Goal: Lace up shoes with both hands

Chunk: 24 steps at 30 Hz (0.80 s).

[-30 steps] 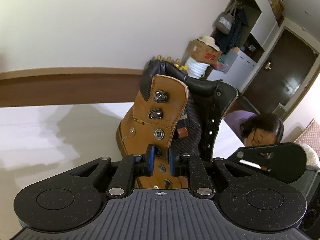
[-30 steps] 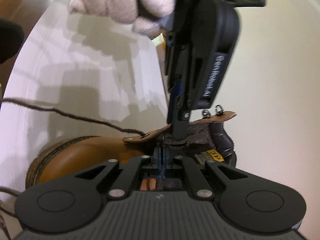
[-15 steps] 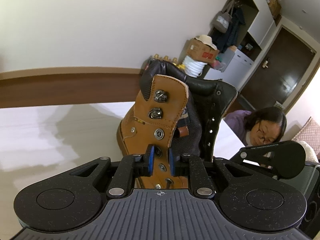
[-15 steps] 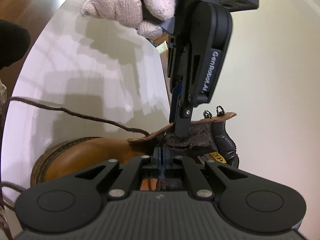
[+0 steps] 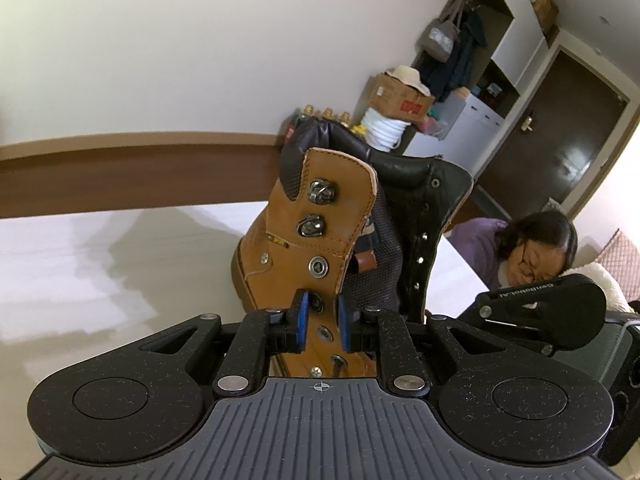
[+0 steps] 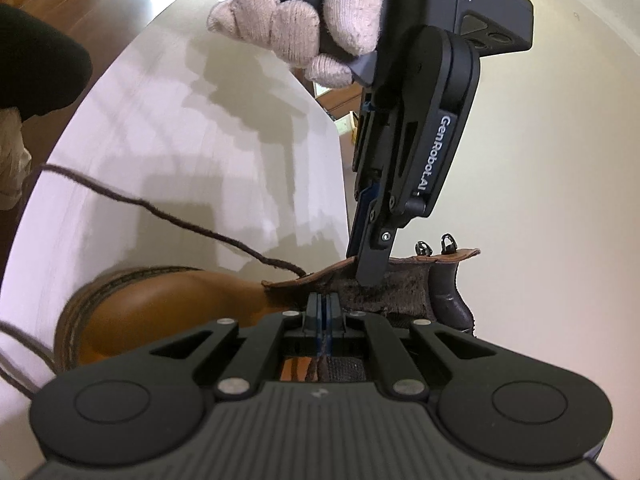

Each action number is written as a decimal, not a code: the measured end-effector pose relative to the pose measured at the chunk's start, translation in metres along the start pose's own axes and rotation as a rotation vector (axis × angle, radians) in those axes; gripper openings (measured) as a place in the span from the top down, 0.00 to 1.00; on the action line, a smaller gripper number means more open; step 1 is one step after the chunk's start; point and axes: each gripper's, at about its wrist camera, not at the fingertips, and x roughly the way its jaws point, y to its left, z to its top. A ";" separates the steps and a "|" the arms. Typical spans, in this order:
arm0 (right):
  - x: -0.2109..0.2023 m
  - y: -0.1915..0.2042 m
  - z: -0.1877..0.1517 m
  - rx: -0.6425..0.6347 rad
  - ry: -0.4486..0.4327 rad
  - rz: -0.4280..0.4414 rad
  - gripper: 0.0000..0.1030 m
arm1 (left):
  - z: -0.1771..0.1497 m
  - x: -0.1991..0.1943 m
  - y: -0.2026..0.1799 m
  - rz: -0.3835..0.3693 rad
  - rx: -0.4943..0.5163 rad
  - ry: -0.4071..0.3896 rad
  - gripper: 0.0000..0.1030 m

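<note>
A tan lace-up boot [image 5: 320,236] stands on the white table [image 5: 80,264]. My left gripper [image 5: 322,320] is shut on its eyelet flap, one blue pad on each side, just above the lowest eyelets. In the right wrist view the same left gripper [image 6: 370,276], held by a gloved hand [image 6: 304,32], comes down onto the flap's edge. My right gripper [image 6: 324,312] is shut over the boot's tongue, with a thin brown strand of lace pinched between its pads. The brown lace [image 6: 180,216] runs from the flap out to the left across the table [image 6: 200,132].
A person [image 5: 532,248] in purple sits low beyond the table's far right edge. More loose lace [image 6: 20,360] lies at the left by the boot's toe [image 6: 152,312]. Shelves, boxes and a dark door [image 5: 560,128] fill the room's back corner.
The right wrist view has rolled a little and the left gripper with its gloved hand now looms larger in it. The left gripper keeps its hold on the flap.
</note>
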 end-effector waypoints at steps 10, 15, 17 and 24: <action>0.015 -0.008 0.004 0.091 -0.016 -0.020 0.97 | 0.000 0.001 0.000 0.001 0.007 0.001 0.78; 0.016 -0.008 0.006 0.110 -0.024 -0.015 0.97 | -0.002 0.000 0.000 -0.005 0.028 0.009 0.67; 0.017 -0.008 0.005 0.115 -0.016 -0.014 0.97 | -0.005 -0.005 -0.001 -0.015 0.053 0.021 0.63; 0.018 -0.007 0.004 0.136 -0.016 -0.028 0.97 | -0.028 -0.021 0.010 -0.048 0.126 -0.026 0.62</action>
